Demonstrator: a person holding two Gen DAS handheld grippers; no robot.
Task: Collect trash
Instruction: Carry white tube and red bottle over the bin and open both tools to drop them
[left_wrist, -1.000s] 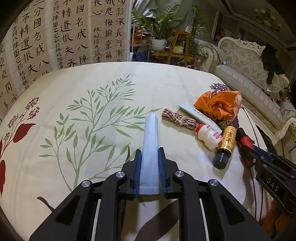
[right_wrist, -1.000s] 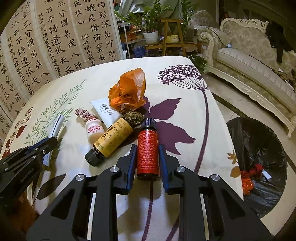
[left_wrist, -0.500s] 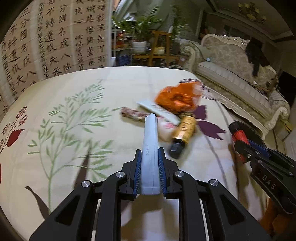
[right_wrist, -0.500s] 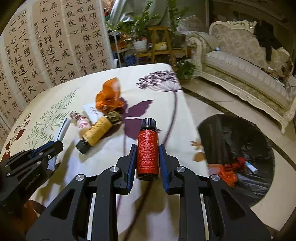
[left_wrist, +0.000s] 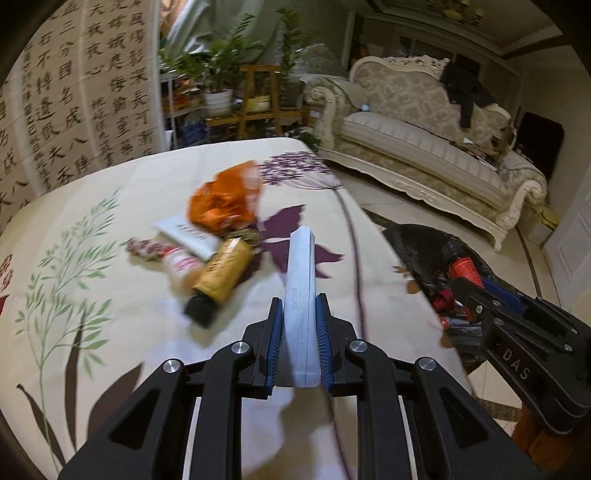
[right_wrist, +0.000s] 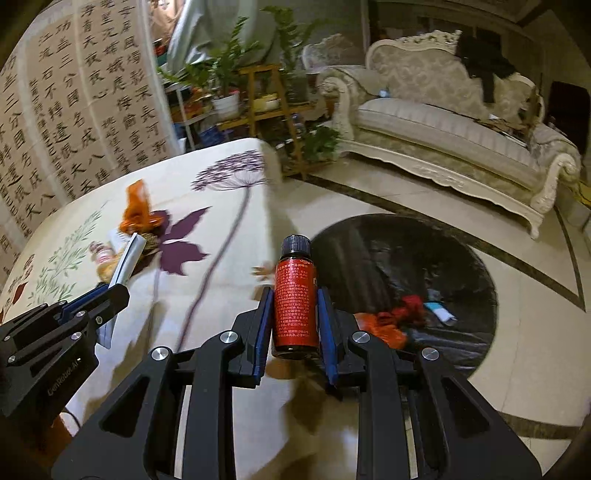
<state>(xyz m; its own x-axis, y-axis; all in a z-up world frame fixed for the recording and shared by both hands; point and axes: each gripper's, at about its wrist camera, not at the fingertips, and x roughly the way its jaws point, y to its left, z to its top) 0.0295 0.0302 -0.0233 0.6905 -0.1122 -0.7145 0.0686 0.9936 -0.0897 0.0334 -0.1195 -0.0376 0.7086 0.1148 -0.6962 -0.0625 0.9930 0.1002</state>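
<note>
My left gripper (left_wrist: 300, 325) is shut on a long pale-blue flat tube (left_wrist: 301, 280), held above the table's right part. My right gripper (right_wrist: 293, 314) is shut on a red-labelled bottle with a black cap (right_wrist: 294, 295), held past the table edge, near the black-lined trash bin (right_wrist: 461, 258) on the floor. The bin (left_wrist: 417, 243) holds red and orange scraps (right_wrist: 395, 317). On the table lie an orange bag (left_wrist: 225, 201), a white packet (left_wrist: 184, 236), a yellow-labelled bottle (left_wrist: 221, 277), a small white bottle (left_wrist: 181, 264) and a checked bundle (left_wrist: 142, 245).
The table (left_wrist: 110, 332) has a cream cloth with leaf and purple flower prints; its right edge drops to a tiled floor (right_wrist: 406, 192). A cream sofa (right_wrist: 443, 122) stands behind the bin. A calligraphy screen (left_wrist: 74, 92) and potted plants (left_wrist: 221, 74) stand at the back.
Both grippers have swung right with their loads. The right gripper with the red bottle has left the table and now hangs beside the bin; the left one is above the table's right part.
</note>
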